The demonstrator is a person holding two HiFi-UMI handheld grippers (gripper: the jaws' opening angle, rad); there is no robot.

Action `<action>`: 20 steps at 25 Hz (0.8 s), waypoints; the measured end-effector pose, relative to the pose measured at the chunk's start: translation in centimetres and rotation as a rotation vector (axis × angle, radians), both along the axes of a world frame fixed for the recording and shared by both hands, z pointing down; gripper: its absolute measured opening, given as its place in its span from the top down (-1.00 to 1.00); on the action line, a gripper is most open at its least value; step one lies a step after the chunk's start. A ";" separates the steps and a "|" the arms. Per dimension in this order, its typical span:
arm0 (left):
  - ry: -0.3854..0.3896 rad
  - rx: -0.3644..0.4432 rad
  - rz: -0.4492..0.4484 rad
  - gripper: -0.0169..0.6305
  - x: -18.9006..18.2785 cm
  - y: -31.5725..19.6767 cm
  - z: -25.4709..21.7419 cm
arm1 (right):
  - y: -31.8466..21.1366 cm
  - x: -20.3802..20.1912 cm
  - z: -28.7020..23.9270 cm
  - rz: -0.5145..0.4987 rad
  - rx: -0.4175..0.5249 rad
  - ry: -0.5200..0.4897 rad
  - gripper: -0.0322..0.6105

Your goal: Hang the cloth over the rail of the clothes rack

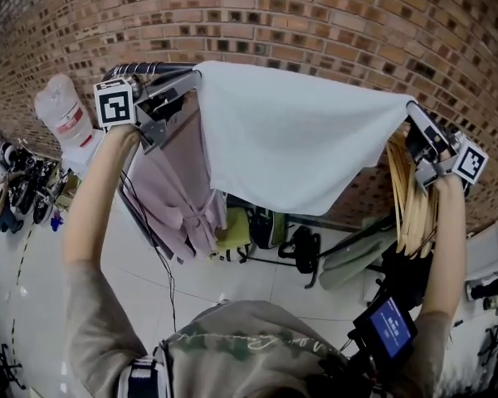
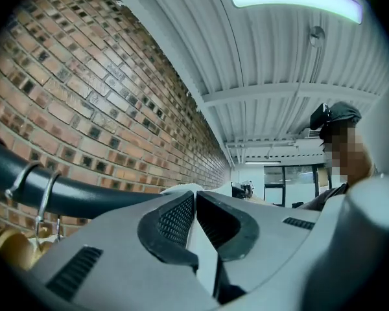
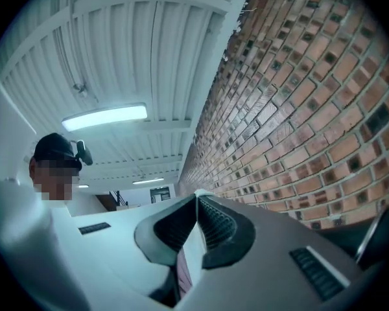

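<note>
Left gripper view first: the left gripper (image 2: 195, 198) has its jaws pressed together on a thin white fold of the cloth (image 1: 299, 139), which you can just see as a pale strip running down between the pads. Same story for the right gripper (image 3: 196, 203), which is clamped shut on its own sliver of white fabric.

Going outward in the head view, the left one sits at about 10 o'clock and the right one at about 3 o'clock. The cloth is stretched between them by its top corners, held up high in front of the brick wall (image 1: 315, 15). Its lower edge droops to a point toward 6 o'clock.

My read is that it's light, soft and totally floppy: it sags in the middle and won't hold any shape. The top corners look like the right place to hold it, since that keeps the edge taut enough to flip over a bar. With such a thin pinch, though, a corner could slide out if it snags.

The dark rail (image 1: 153, 67) only pokes out at 11 o'clock next to the left gripper, and the rest is behind the cloth. I honestly can't tell if the top edge is in front of it, on it or already over. A pink garment (image 1: 178, 189) hangs at 9 o'clock and wooden hangers (image 1: 411, 197) bunch at 4 o'clock, both partly covered. Both gripper views mostly look at ceiling and wall.
</note>
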State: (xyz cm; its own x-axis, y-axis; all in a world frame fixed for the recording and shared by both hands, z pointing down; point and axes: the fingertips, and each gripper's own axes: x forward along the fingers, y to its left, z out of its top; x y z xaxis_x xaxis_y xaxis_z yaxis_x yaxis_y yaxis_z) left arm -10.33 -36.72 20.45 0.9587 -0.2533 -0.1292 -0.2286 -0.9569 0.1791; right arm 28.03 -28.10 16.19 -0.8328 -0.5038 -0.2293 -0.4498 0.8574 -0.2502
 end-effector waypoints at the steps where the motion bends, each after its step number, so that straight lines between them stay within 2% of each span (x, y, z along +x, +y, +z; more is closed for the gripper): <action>1: -0.006 -0.009 -0.005 0.89 -0.1 -0.2 0.2 | 0.1 0.3 -0.4 -0.007 -0.013 -0.028 0.85; 6: -0.028 -0.016 0.018 0.89 0.4 -0.2 0.5 | -0.6 1.7 -2.2 -0.081 -0.197 -0.284 0.85; 8: -0.032 -0.011 0.030 0.89 0.9 -0.1 0.2 | -1.4 1.8 -2.4 -0.046 -0.222 -0.268 0.85; 11: -0.048 0.000 0.030 0.89 1.5 -0.3 -0.1 | -2.1 1.7 -2.2 0.009 -0.225 -0.189 0.85; 15: -0.073 -0.022 -0.005 0.89 0.9 -1.6 -0.2 | -2.9 2.9 -1.8 0.064 -0.229 -0.138 0.85; 17: -0.075 -0.052 -0.015 0.89 0.6 -2.3 -0.2 | -3.0 3.0 -1.9 0.064 -0.245 -0.150 0.85; 20: -0.063 -0.113 0.026 0.89 1.3 -1.9 0.1 | -2.7 2.2 -1.8 0.058 -0.245 -0.138 0.85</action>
State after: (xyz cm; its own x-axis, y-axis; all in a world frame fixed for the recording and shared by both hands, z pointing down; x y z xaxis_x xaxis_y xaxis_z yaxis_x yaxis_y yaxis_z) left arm -9.01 -38.57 20.59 0.9706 -0.2373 -0.0406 -0.2178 -0.9372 0.2726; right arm 30.24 -30.84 14.39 -0.7703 -0.6043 -0.2037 -0.4440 0.7375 -0.5089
